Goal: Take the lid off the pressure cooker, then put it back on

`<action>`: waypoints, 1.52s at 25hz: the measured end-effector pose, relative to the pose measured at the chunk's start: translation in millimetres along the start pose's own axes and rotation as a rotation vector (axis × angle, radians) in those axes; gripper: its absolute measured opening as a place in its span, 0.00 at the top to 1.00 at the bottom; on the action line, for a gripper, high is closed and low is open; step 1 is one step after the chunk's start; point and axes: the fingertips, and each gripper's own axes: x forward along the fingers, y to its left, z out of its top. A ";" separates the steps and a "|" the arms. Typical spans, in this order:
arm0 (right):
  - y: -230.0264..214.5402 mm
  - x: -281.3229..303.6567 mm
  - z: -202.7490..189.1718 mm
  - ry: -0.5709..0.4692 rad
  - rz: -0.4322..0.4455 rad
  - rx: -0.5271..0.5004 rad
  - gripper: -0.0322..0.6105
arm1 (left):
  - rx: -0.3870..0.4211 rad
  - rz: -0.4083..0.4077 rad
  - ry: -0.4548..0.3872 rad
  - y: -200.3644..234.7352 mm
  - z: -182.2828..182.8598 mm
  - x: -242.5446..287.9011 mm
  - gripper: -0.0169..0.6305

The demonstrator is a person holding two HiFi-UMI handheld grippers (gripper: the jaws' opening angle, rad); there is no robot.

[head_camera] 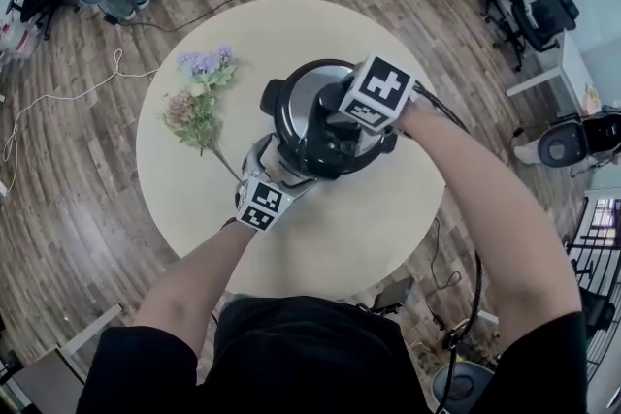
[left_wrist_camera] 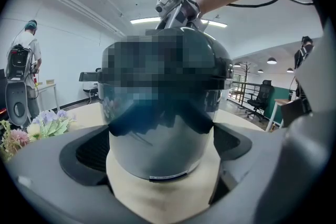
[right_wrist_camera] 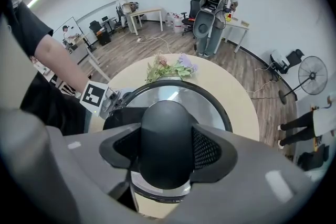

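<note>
- Head view: bright, even light from above. The table (head_camera: 194,199) is pale, with only a faint shadow beside the cooker (head_camera: 325,116). The floor (head_camera: 78,160) planks curve toward the edges.
- Left gripper view: the ceiling strip lights (left_wrist_camera: 147,20) burn white. The cooker's mirror-like wall carries dark, warped reflections, and a mosaic patch hides its top. The corners are black.
- Right gripper view: a round black frame and strong fisheye bending. A white glare streak lies on the lid (right_wrist_camera: 171,93), the knob (right_wrist_camera: 165,141) is dull, and the nearest foreground is soft.

Pressure cooker (head_camera: 296,102) sits mid-table (head_camera: 369,228), flowers (head_camera: 199,102) lying at its left.
</note>
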 end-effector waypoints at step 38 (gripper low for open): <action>-21.6 -32.6 -1.4 0.024 -0.139 0.562 0.50 | -0.012 0.010 0.012 -2.4 -8.5 6.7 0.06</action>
